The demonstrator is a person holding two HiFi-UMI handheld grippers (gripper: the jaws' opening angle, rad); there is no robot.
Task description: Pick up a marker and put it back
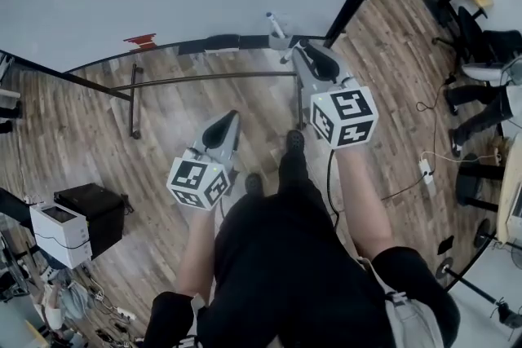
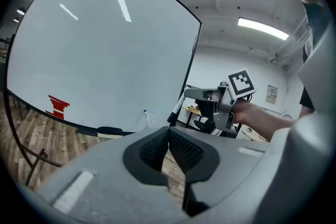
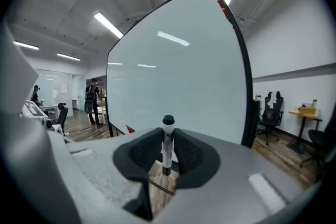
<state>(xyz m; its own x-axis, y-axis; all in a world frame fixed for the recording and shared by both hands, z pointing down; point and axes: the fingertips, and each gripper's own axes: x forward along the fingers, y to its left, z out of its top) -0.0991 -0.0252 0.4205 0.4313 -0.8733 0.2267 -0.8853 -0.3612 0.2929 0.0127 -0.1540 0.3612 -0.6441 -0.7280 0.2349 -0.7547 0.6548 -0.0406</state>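
Our right claw (image 3: 167, 134) grips the white, black-capped marker (image 3: 167, 147) upright, near the large whiteboard (image 3: 178, 76). Our left claw (image 2: 168, 136) is closed, empty. We should lay the marker level along the whiteboard's black bottom ledge (image 1: 253, 41) before releasing.

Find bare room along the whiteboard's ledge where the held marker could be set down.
The ledge looks bare left of the red object and between it and the black eraser. Its right end is crowded: eraser, an upright marker, the right gripper with the held marker.
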